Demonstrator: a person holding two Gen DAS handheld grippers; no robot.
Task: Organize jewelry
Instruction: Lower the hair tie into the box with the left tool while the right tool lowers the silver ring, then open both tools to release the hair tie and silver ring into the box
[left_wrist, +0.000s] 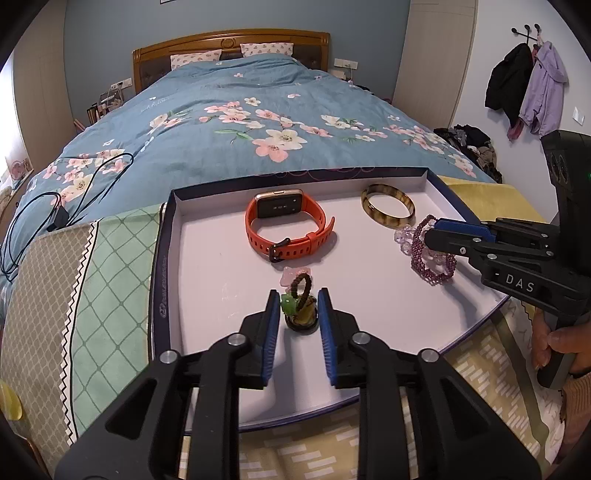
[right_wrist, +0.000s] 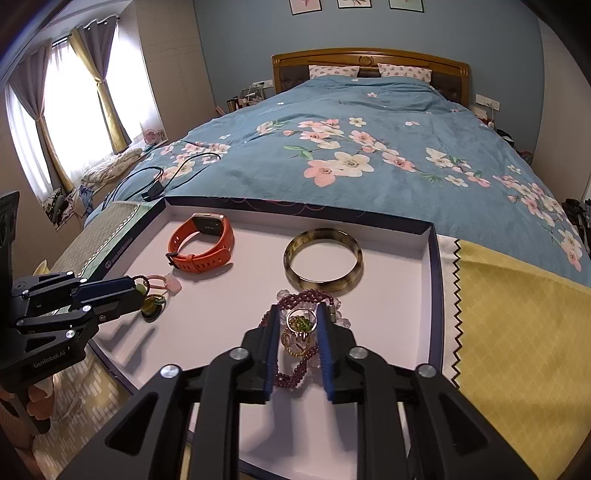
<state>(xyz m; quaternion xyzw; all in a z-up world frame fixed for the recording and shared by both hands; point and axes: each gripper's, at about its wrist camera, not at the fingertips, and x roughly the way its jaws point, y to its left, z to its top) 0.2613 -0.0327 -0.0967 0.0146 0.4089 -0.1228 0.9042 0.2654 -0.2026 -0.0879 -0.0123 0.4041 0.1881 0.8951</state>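
Observation:
A shallow white tray (left_wrist: 207, 280) with dark rim lies on the bed end; it also shows in the right wrist view (right_wrist: 391, 295). In it lie an orange smartwatch (left_wrist: 290, 225) (right_wrist: 201, 243), a brown horn bangle (left_wrist: 388, 205) (right_wrist: 323, 260), purple bead bracelets (left_wrist: 430, 258) (right_wrist: 295, 369) and a small charm cluster with green stone and braided loop (left_wrist: 300, 306) (right_wrist: 151, 301). My left gripper (left_wrist: 295, 314) (right_wrist: 138, 293) is open around the charm cluster. My right gripper (right_wrist: 297, 332) (left_wrist: 430, 232) is open over the bead bracelets, a gold ring with green stones (right_wrist: 301, 325) between its fingers.
The tray rests on a green-and-beige blanket (left_wrist: 92, 277) and a yellow cloth (right_wrist: 517, 332). A blue floral duvet (left_wrist: 240, 122) covers the bed behind. A black cable (left_wrist: 55, 206) lies at the left on the bed. Coats (left_wrist: 528, 85) hang on the right wall.

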